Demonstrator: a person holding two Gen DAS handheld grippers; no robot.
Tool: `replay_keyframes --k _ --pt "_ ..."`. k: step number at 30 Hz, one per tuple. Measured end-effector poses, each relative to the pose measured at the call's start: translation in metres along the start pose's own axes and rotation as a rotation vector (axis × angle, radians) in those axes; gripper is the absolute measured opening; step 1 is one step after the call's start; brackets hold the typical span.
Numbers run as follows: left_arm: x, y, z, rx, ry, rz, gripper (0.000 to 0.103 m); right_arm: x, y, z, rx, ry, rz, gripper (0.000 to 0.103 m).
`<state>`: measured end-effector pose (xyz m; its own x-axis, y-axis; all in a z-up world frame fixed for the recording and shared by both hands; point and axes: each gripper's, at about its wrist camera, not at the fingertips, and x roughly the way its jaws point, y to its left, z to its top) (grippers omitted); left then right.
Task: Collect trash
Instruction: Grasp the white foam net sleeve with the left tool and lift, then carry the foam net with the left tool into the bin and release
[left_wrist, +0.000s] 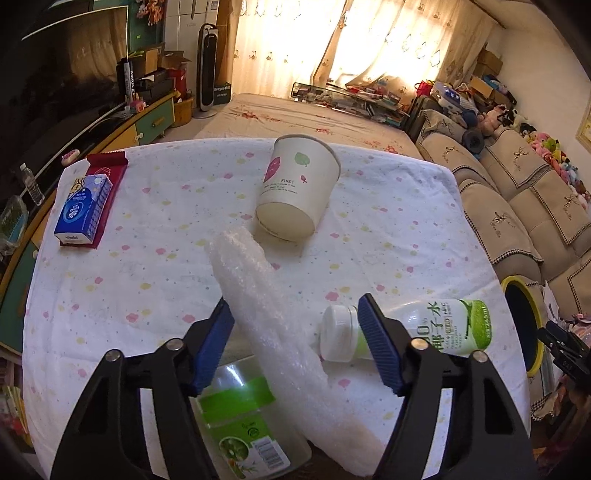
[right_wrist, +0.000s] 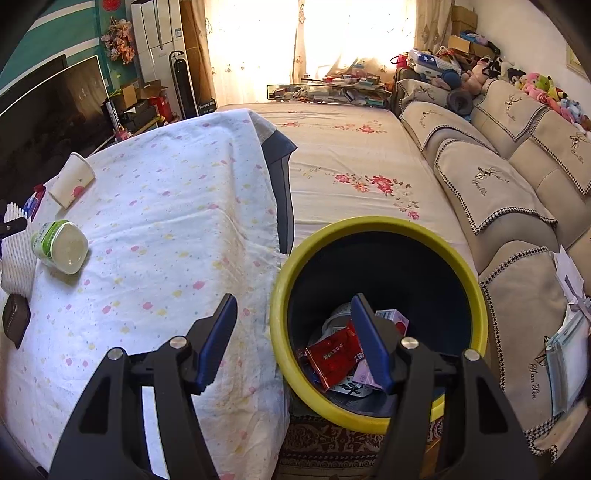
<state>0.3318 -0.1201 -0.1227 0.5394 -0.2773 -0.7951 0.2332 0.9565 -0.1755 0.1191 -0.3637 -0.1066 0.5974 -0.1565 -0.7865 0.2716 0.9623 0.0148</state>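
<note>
Over table, L tongs tilt down, released astride foam wrap; R tongs released over bin.

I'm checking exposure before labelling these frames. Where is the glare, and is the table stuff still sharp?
Left wrist view: curtains blown out, paper cup and foam wrap sharp, edges bent by fisheye. Right wrist view: window washed white, bin interior dark but readable.

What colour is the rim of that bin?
Yellow, around a dark inside; the bin shows best from the right wrist.
</note>
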Motion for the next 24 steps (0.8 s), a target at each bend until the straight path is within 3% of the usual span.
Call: replay_keyframes --k 6,7,17,24 --pt "0.013 -0.003 0.002 0.006 0.023 -0.013 0.021 0.000 0.003 0.000 -0.003 -0.002 0.007 0.061" --pt "0.010 -0.005 0.002 0.012 0.014 -0.016 0.018 -0.001 0.004 0.000 -0.003 -0.003 0.009 0.061" --pt "-0.066 -0.054 -0.003 0.135 -0.144 -0.062 0.014 -0.019 -0.009 -0.008 0.038 -0.056 0.014 0.061" --pt "-0.113 -0.143 -0.012 0.301 -0.202 -0.211 0.014 -0.035 -0.039 -0.025 0.094 -0.083 -0.007 0.061"
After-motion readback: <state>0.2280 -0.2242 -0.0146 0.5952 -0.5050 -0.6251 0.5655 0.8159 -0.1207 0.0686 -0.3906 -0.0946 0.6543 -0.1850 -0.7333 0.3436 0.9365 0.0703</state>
